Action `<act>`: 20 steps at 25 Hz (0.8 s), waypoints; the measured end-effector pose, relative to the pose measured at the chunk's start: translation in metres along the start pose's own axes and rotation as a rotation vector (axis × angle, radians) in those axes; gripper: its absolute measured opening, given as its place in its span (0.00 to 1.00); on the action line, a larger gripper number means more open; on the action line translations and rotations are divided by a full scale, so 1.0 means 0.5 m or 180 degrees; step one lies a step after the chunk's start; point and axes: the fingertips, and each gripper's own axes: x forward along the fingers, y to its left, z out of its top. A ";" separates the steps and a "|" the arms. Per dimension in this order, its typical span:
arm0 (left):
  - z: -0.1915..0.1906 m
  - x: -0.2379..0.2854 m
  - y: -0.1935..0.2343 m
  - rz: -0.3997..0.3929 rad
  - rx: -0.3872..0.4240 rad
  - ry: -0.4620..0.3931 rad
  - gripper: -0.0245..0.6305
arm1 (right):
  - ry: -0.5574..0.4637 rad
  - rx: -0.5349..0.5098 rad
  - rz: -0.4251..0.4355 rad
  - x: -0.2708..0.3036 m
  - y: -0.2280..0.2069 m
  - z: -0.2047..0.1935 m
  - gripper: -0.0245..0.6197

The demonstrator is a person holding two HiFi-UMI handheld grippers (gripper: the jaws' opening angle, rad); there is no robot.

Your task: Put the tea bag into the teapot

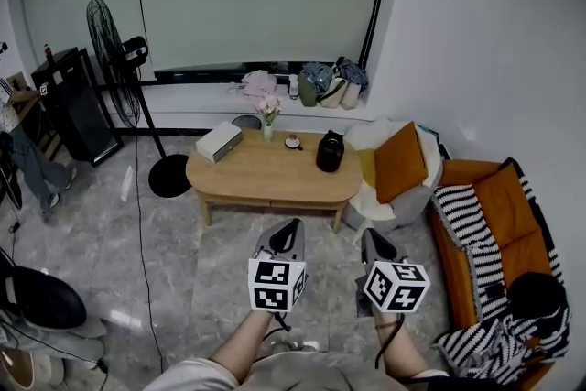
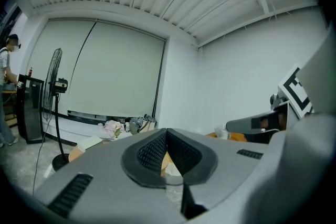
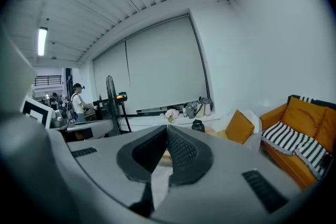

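A black teapot (image 1: 330,151) stands at the right end of the oval wooden coffee table (image 1: 275,180), far ahead of me. Beside it sits a small round white and dark item (image 1: 293,142); I cannot make out a tea bag. My left gripper (image 1: 292,226) and right gripper (image 1: 370,236) hover over the floor in front of the table, both well short of it. Each one's jaws meet at the tip with nothing between them. In the right gripper view the teapot (image 3: 197,125) shows small above the shut gripper (image 3: 167,128). The left gripper (image 2: 167,131) points toward the table too.
A white box (image 1: 218,142) and a flower vase (image 1: 267,118) also stand on the table. A standing fan (image 1: 117,59) is at the left, a pale beanbag with an orange cushion (image 1: 399,162) and an orange sofa (image 1: 499,224) at the right. A person (image 3: 79,102) stands far off.
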 end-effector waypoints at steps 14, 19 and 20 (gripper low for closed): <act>-0.038 0.054 0.047 0.0018 -0.0133 0.0139 0.06 | 0.0133 0.0180 -0.0126 0.050 -0.032 -0.025 0.09; -0.031 0.103 0.056 0.0041 -0.0141 0.0137 0.06 | 0.0146 0.0192 -0.0144 0.094 -0.062 -0.011 0.09; -0.029 0.116 0.057 0.0044 -0.0134 0.0130 0.06 | 0.0140 0.0191 -0.0133 0.105 -0.067 -0.006 0.09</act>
